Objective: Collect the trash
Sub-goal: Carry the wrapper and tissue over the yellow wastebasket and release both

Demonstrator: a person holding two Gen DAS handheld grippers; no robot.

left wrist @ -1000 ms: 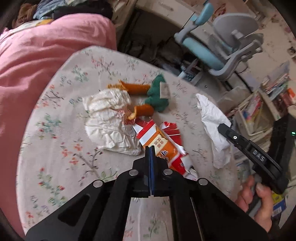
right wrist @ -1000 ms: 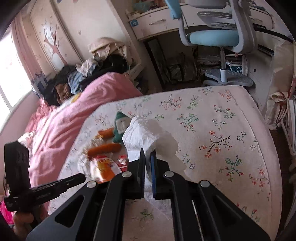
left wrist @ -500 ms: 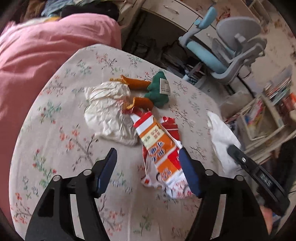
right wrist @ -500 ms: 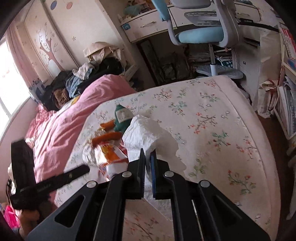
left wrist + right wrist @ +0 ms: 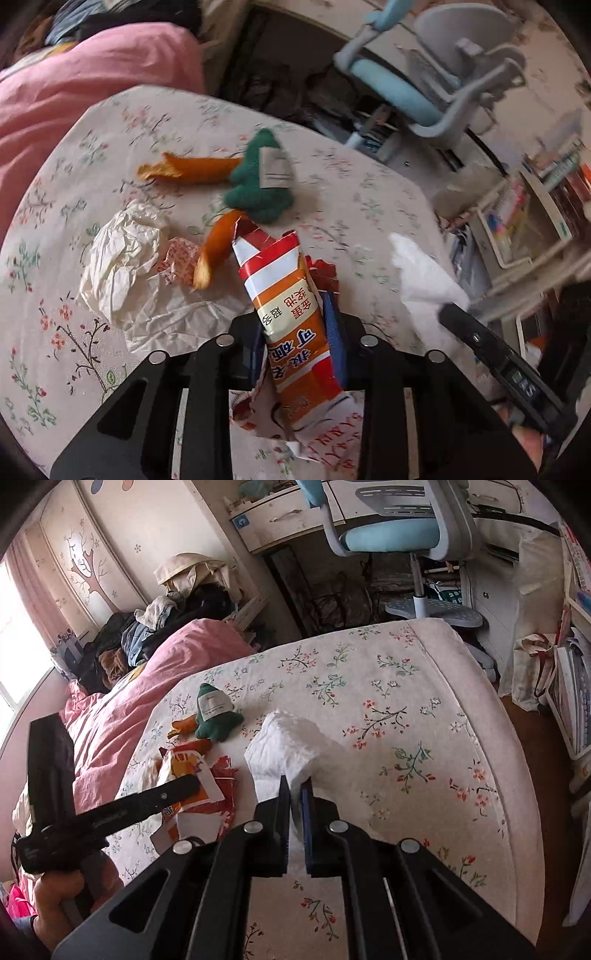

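On the floral bed (image 5: 406, 709) we have the orange snack wrapper (image 5: 295, 325) lying lengthwise away from us, our left gripper (image 5: 299, 343), jaws just closing, clamped around it; our right gripper (image 5: 294, 797) pinches white tissue (image 5: 291, 746)

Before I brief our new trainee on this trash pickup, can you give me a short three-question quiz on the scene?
1. True or false: the right gripper is empty.
2. What lies between the jaws of the left gripper? A) green plush toy B) orange snack wrapper C) crumpled white paper
3. Fill in: the trash lies on a ____-patterned bedsheet.

Key: 1 false, its jaws pinch a white tissue; 2 B; 3 floral.
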